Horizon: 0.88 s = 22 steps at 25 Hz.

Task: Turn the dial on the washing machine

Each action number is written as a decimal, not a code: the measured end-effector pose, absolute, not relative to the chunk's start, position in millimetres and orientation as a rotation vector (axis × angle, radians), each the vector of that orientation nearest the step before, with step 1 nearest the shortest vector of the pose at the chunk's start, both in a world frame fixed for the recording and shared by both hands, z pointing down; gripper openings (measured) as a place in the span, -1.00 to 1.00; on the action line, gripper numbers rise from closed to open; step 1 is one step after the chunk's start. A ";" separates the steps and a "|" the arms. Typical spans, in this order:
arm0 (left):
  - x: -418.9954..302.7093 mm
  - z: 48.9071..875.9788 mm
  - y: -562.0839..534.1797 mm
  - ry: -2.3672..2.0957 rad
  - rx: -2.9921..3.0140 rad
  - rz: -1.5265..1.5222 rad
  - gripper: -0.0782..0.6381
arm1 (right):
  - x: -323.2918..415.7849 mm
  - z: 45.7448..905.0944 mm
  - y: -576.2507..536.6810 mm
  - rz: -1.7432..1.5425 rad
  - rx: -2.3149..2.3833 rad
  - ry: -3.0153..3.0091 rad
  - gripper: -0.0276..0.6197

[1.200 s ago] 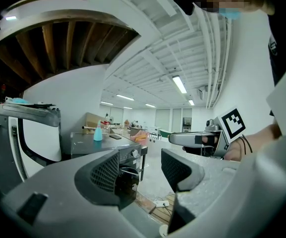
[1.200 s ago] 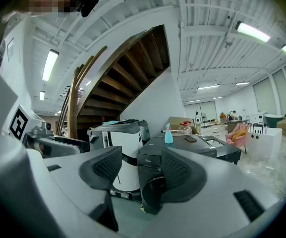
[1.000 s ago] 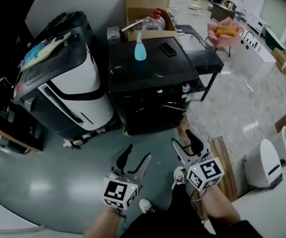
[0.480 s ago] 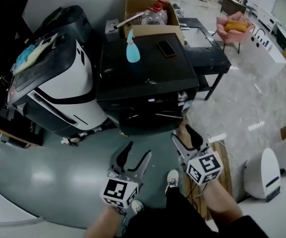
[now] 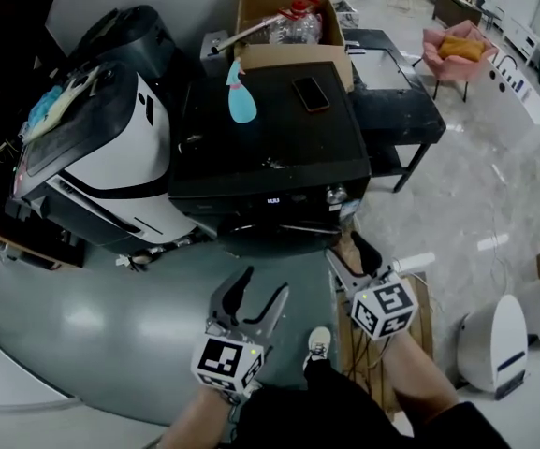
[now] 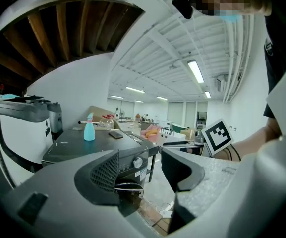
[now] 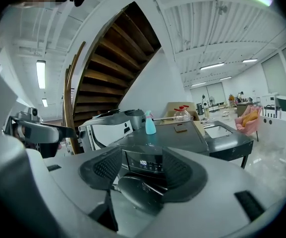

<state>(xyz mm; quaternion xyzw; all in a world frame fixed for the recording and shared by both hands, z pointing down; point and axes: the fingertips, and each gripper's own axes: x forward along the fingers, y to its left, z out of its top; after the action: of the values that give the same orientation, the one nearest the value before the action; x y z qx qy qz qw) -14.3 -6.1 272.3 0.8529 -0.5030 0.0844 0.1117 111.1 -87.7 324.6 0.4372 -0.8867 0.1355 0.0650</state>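
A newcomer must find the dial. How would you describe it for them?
Find the black washing machine with a blue spray bottle on top. On its front panel, right of the lit display, the dial is a round silver knob against the black.

Black washing machine (image 5: 270,134) carries a silver dial (image 5: 334,195) front right.

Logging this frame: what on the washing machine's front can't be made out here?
- Dial setting: too small in the head view and left gripper view; behind a finger in the right gripper view.
- Display digits: lit, but too small and blurred in the head and right gripper views.
- Lower front of the washing machine: dark and foreshortened in the head view, mostly covered by fingers in both gripper views.
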 end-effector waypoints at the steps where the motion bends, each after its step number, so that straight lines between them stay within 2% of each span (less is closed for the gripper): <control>1: -10.7 272.7 -9.7 -1.482 2.502 0.250 -0.09 | 114.1 328.4 -93.3 0.417 1.317 -2.676 -0.17; 9: 7.8 278.5 -38.2 -1.516 2.482 0.248 -0.09 | 128.7 355.8 -132.5 0.441 1.304 -2.650 -0.16; 22: 7.4 332.1 -83.1 -1.387 2.450 0.338 -0.09 | 132.0 419.6 -200.7 0.441 1.406 -2.530 -0.10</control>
<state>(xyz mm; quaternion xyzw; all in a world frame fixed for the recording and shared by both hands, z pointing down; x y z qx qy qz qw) 7.4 -83.1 332.1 0.8539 -0.4833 0.1180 0.1525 132.0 -200.7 419.6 0.4774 -0.8592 0.1496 0.1067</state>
